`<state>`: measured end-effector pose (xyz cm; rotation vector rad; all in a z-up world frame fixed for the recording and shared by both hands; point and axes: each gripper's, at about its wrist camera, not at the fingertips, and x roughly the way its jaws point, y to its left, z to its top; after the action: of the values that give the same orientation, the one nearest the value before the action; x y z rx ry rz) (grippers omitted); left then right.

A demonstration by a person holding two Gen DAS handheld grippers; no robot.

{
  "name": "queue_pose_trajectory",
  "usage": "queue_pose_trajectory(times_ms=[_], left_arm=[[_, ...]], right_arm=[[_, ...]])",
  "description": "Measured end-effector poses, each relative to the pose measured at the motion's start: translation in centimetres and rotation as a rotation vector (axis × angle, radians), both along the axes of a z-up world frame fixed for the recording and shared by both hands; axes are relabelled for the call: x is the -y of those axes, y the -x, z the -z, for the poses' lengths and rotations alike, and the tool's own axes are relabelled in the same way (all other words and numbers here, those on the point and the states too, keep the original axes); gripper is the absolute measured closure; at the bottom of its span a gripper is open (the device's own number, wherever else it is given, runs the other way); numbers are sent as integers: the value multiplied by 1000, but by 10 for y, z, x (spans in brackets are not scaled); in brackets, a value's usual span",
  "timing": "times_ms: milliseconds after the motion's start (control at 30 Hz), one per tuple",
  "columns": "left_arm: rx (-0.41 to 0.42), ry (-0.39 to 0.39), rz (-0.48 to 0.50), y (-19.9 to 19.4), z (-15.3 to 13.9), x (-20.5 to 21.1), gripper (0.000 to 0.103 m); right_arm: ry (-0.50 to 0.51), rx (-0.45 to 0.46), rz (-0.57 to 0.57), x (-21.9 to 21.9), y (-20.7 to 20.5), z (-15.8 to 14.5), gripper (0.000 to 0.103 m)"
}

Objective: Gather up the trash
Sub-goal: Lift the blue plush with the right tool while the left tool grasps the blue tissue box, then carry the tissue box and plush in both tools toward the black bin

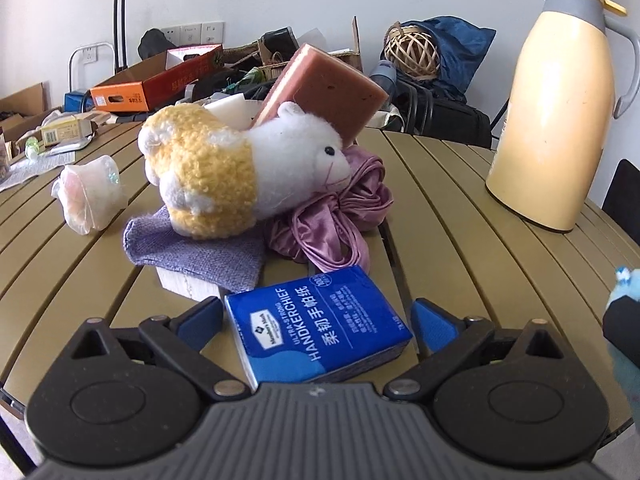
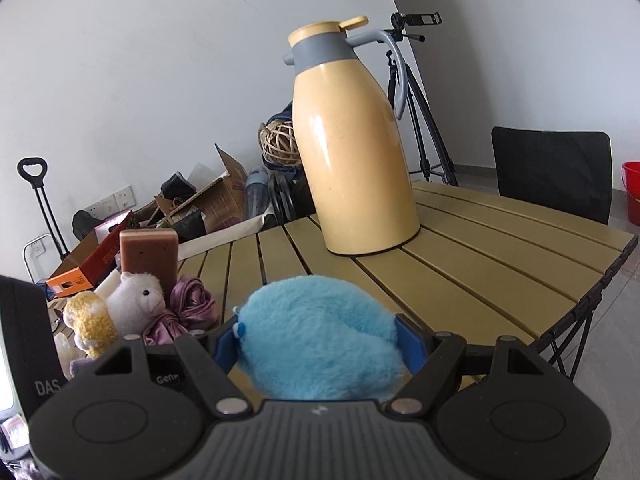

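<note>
A blue pack of handkerchief tissues lies on the slatted table between the fingers of my left gripper. The jaws stand open, with a gap showing on each side of the pack. My right gripper is shut on a fluffy light-blue plush, held above the table's near part. That plush also peeks in at the right edge of the left wrist view. A crumpled clear plastic wrapper lies at the left of the table.
Just beyond the pack sit a white-and-yellow plush sheep on a purple cloth, pink satin fabric and a brown block. A tall yellow thermos jug stands far right. Boxes and bags crowd the area behind.
</note>
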<state>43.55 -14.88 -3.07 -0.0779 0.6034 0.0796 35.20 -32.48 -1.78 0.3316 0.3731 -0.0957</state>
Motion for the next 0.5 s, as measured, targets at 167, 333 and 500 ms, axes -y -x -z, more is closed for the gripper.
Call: queue_pose_trajectory(times_ms=[167, 333, 500], left_arm=[[18, -20, 27, 6, -1, 0, 15], [34, -26, 52, 14, -6, -10, 15], [68, -27, 75, 25, -17, -20, 15]], right_arm=[[3, -8, -24, -6, -3, 1, 27], [9, -12, -43, -8, 0, 1, 27], [30, -10, -65, -13, 4, -1, 27]])
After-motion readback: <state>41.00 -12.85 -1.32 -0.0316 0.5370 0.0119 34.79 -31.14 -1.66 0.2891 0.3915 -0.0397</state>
